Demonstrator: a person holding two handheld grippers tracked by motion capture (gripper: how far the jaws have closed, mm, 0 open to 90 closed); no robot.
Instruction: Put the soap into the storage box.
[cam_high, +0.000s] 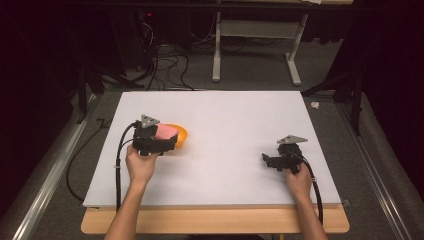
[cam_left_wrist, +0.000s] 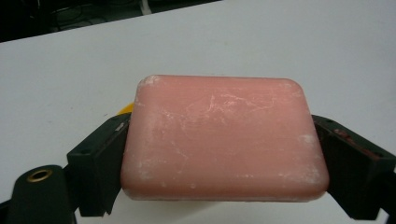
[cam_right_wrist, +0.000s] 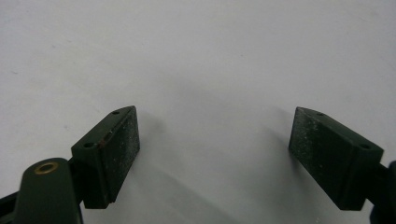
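Gripping a pink bar of soap (cam_left_wrist: 223, 140) between its two black jaws, the left gripper (cam_left_wrist: 223, 154) holds the bar flat, one jaw pressed against each short end. The soap's top face is scuffed with pale whitish marks. A sliver of an orange dish (cam_left_wrist: 125, 109) peeks out just behind the soap's left edge. In the high view, the left gripper (cam_high: 167, 141) sits over the left part of the white table (cam_high: 235, 115), and the soap (cam_high: 166, 131) lies right at the orange dish (cam_high: 181, 135), though whether it rests in the dish or hangs just above it cannot be told. The right gripper (cam_high: 270, 161) is well apart from the soap, toward the table's right side. Its jaws stand wide open over bare white surface, with nothing between them.
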